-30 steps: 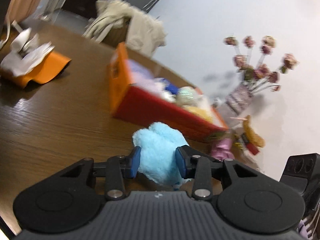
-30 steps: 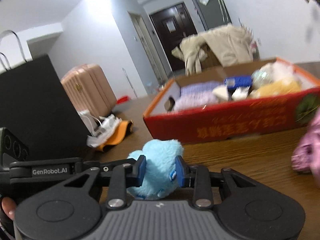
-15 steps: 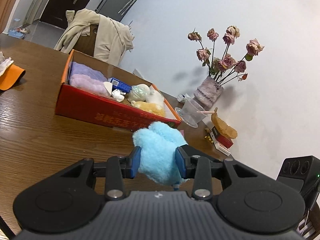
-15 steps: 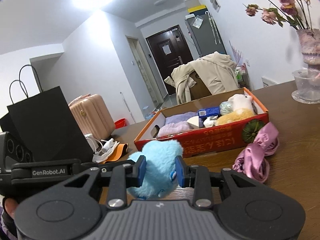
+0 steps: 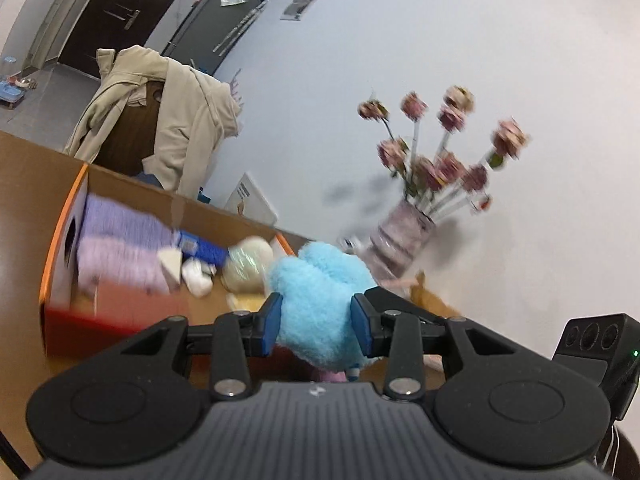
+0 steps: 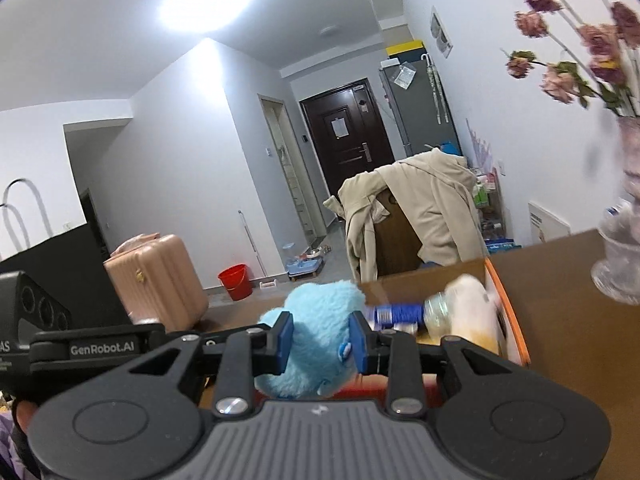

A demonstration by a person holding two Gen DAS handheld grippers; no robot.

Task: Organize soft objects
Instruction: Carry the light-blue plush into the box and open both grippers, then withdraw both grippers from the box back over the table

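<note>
A fluffy light-blue plush toy (image 5: 320, 292) hangs between both grippers, clear of the table. My left gripper (image 5: 316, 320) is shut on one end of it, blue pads pressed into the fur. My right gripper (image 6: 320, 344) is shut on the other end of the plush (image 6: 316, 312). Just beyond it lies the red-and-orange cardboard box (image 5: 60, 248), whose orange rim (image 6: 508, 312) also shows in the right wrist view. Inside are folded purple cloth (image 5: 120, 248), a blue item (image 5: 200, 248) and a cream plush (image 5: 248, 264).
A vase of dried roses (image 5: 404, 240) and a glass (image 6: 620, 268) stand on the brown table right of the box. A chair draped with a beige coat (image 6: 420, 208) is behind the box. A black bag (image 6: 52, 264) rises at left, a pink suitcase (image 6: 156, 276) beyond.
Both grippers rose with the blue plush and moved closer to the box. The box now sits lower and larger in both views; the pink cloth on the table is out of sight.
</note>
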